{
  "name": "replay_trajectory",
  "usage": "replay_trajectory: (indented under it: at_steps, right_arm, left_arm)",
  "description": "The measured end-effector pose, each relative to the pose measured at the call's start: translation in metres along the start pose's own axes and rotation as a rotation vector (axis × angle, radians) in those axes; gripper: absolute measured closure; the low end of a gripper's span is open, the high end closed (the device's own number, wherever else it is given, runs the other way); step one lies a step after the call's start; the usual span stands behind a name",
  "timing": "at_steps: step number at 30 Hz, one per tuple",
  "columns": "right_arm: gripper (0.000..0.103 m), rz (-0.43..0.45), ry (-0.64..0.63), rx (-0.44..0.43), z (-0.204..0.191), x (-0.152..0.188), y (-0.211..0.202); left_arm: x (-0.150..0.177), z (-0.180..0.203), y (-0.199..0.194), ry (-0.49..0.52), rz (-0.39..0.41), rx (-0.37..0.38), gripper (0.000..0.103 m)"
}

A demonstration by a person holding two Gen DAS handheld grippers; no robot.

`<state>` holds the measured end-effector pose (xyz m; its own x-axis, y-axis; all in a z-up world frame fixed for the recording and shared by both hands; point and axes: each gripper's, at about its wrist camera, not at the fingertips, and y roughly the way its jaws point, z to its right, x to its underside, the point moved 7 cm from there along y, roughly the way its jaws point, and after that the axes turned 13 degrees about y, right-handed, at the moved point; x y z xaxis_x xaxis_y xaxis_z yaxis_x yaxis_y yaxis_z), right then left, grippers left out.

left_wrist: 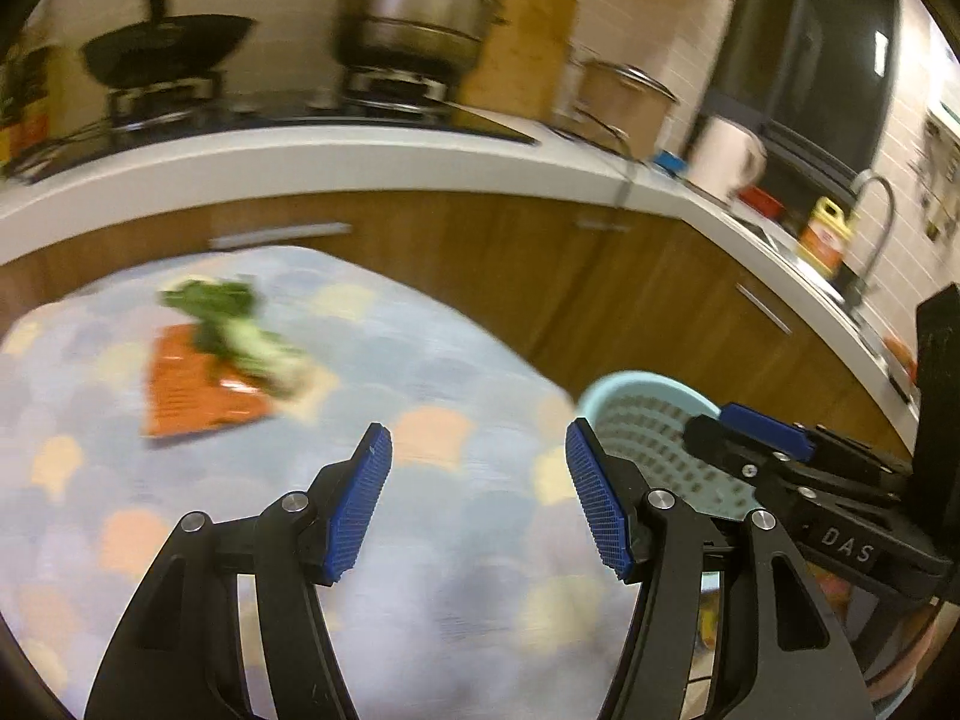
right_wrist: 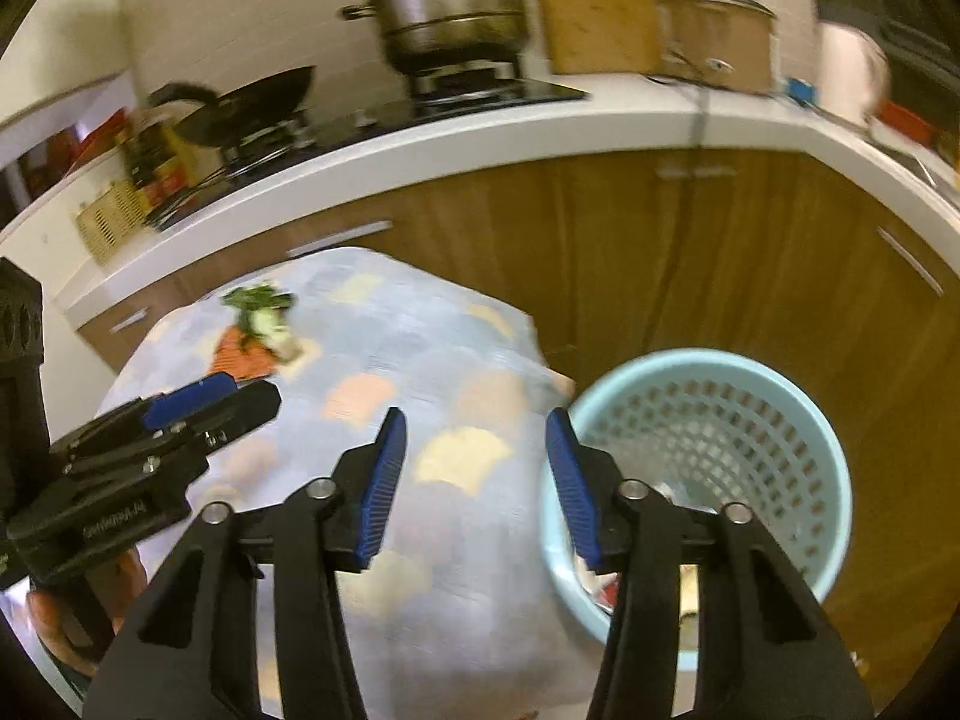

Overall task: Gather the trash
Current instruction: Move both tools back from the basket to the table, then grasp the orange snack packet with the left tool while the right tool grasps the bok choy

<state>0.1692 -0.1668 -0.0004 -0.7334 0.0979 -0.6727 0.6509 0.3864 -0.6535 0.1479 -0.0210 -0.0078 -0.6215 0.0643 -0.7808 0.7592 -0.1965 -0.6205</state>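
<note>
An orange wrapper (left_wrist: pixel 198 390) lies on the patterned tablecloth (left_wrist: pixel 420 540), with a green leafy vegetable scrap (left_wrist: pixel 240 330) on top of it; both also show in the right wrist view, the wrapper (right_wrist: pixel 240 357) and the scrap (right_wrist: pixel 264 312). A light blue perforated trash basket (right_wrist: pixel 720 438) stands right of the table with some trash inside; it also shows in the left wrist view (left_wrist: pixel 654 432). My left gripper (left_wrist: pixel 477 498) is open and empty above the table, near of the wrapper. My right gripper (right_wrist: pixel 477 486) is open and empty at the table's right edge beside the basket.
Behind the table runs a white kitchen counter (left_wrist: pixel 360 162) over wooden cabinets (right_wrist: pixel 690 264). On it stand a steel steamer pot (left_wrist: pixel 414 6), a black wok (left_wrist: pixel 168 48), a kettle (left_wrist: pixel 726 156) and a sink tap (left_wrist: pixel 876 222).
</note>
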Motion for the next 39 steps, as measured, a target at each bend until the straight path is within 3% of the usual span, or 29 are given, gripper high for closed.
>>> replay_trajectory:
  at_steps: [8, 14, 23, 32, 39]
  right_arm:
    - [0.064, 0.005, -0.147, -0.069, -0.074, -0.002, 0.016]
    - [0.064, 0.005, -0.239, -0.124, -0.118, -0.007, 0.035]
    - [0.064, -0.066, -0.294, -0.182, -0.153, -0.015, 0.092]
    - [0.064, -0.200, -0.347, -0.210, -0.168, -0.009, 0.160]
    - [0.064, -0.277, -0.307, -0.258, -0.169, -0.009, 0.186]
  left_arm:
    - [0.017, -0.106, -0.026, -0.196, -0.017, -0.130, 0.044]
    - [0.036, -0.147, -0.016, -0.290, -0.068, -0.172, 0.046]
    - [0.053, -0.169, 0.022, -0.354, -0.135, -0.123, 0.047]
    - [0.046, -0.168, 0.032, -0.285, -0.136, -0.114, 0.048]
    - [0.043, -0.171, 0.035, -0.260, -0.133, -0.102, 0.048]
